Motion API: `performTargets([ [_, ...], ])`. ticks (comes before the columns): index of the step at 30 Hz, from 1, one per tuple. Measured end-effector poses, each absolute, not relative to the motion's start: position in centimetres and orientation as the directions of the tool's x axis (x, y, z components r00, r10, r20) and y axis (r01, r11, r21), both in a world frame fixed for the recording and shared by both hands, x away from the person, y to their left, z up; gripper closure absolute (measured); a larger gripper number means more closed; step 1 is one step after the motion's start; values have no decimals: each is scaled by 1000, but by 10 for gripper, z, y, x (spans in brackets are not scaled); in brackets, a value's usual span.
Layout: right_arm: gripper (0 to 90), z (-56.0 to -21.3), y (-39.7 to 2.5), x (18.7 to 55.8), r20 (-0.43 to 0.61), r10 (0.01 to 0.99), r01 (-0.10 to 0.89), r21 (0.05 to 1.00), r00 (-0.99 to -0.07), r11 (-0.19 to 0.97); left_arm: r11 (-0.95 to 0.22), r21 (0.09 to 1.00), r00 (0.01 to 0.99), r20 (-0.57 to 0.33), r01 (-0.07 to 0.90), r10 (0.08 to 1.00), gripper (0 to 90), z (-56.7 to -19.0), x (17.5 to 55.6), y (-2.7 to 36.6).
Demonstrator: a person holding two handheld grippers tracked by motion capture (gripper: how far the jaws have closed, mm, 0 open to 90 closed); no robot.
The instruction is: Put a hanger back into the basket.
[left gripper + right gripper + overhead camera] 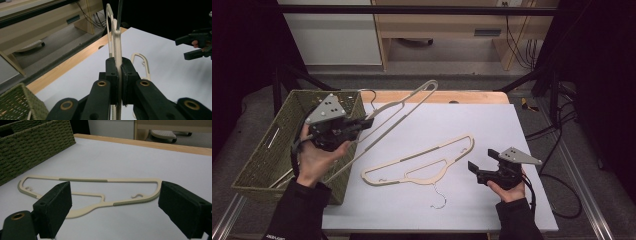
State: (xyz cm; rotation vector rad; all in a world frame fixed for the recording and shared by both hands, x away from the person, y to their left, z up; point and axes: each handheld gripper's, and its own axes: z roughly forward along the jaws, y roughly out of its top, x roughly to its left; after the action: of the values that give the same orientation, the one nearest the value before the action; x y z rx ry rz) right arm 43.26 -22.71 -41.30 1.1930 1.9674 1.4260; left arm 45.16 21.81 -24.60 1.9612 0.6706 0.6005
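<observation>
Cream plastic makes up both clothes hangers I count: one raised hanger (397,112) clamped in my left gripper (357,125), and one flat hanger (419,162) lying on the white table sheet (472,125). A single olive-green woven basket (267,150) sits at the table's left edge, and I have two grippers, one in each hand. From the high view, the raised hanger slants up and away from my left gripper, its lower end over the basket's right wall and its looped far end above the wooden table edge (462,96). The flat hanger rests near the middle of the sheet with its metal hook (439,197) pointing toward me, and my right gripper (479,167) hovers just beside its right end, apart from it. The left gripper view adds what the high one cannot: the two black jaws pressed tight on the hanger's thin edge (118,50), which rises straight up between them, with my other gripper (197,46) far off at the right. The right gripper view shows its own jaws spread wide, nothing between them, and the flat hanger (85,180) lying beyond, grey ribbed strips (83,180) along its arms, the basket (32,147) behind at the left.
</observation>
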Motion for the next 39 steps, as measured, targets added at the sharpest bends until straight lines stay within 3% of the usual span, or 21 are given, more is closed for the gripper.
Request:
performTargets([
  [16,114,-414,-226,434,122,832,389,914,-541,119,-411,885,665,172,221,727,859,-231,475,298],
  [39,105,-415,-226,435,118,836,392,912,-536,123,-448,847,594,211,285,776,859,-270,483,381],
])
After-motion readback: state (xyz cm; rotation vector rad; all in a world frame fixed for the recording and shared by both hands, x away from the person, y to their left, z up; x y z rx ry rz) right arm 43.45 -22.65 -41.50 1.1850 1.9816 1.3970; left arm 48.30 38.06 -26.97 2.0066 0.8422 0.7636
